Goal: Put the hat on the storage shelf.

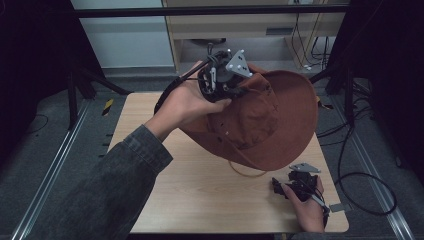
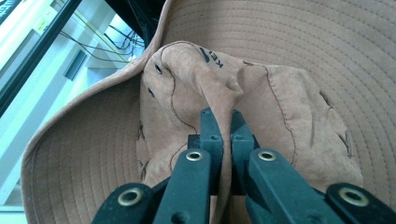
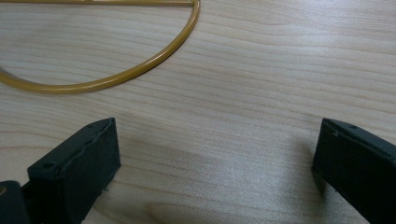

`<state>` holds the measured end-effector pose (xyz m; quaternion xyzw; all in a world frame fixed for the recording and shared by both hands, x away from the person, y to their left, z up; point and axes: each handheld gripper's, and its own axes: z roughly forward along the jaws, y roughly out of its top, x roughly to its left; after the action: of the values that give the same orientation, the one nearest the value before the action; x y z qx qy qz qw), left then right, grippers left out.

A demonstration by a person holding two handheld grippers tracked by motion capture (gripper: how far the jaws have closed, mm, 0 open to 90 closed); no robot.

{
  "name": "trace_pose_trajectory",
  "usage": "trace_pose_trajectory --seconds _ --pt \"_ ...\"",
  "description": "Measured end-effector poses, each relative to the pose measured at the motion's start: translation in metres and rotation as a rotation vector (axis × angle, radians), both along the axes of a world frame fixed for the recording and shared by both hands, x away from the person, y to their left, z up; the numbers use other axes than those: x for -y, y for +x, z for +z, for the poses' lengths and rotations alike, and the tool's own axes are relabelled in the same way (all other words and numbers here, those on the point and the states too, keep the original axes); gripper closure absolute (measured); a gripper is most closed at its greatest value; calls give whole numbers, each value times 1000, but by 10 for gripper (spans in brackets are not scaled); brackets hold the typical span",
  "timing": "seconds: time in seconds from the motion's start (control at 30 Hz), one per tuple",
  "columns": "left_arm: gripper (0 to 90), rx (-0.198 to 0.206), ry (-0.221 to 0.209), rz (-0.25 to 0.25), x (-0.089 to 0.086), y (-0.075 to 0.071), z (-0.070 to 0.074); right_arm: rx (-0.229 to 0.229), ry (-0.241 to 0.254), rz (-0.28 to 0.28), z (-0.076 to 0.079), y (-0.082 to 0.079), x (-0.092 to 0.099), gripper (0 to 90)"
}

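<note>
While my left gripper (image 2: 223, 122) pinches a soft fold of the crown, the brown hat (image 1: 280, 112) hangs tilted above the far side of the wooden table (image 1: 200, 190); its suede-like cloth is creased and its broad brim is ringed with stitched rows. My right gripper (image 1: 292, 186) rests low near the table's right front corner, jaws spread wide and holding nothing, over pale wood grain. A thin tan cord (image 3: 116, 77) loops across the tabletop just beyond them

Pale wooden table (image 1: 200, 195), black floor cables (image 1: 367, 180) beside it
</note>
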<state>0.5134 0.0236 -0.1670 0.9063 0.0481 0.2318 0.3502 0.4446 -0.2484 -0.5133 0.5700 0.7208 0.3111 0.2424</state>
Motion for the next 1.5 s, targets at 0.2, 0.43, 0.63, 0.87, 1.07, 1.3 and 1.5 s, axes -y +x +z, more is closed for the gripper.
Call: trace_pose_trajectory --seconds 0.2,0.43,0.63,0.87,1.07,1.3,1.5 --pt "884 6 13 -8 11 1 -3 0 1 1 0 0 0 7" --pt "883 5 22 -15 20 3 -5 -1 3 0 0 0 0 7" --pt "883 5 21 -17 25 7 -5 3 -3 7 0 0 1 7" --pt "883 -1 20 -4 26 13 -6 0 3 1 0 0 0 7" --pt "883 -7 20 -1 27 17 -7 2 -1 5 0 0 0 7" --pt "882 -23 19 -9 35 22 -11 2 0 4 0 0 0 7" --pt "880 -35 33 -17 44 24 -18 2 -1 5 0 0 0 7"
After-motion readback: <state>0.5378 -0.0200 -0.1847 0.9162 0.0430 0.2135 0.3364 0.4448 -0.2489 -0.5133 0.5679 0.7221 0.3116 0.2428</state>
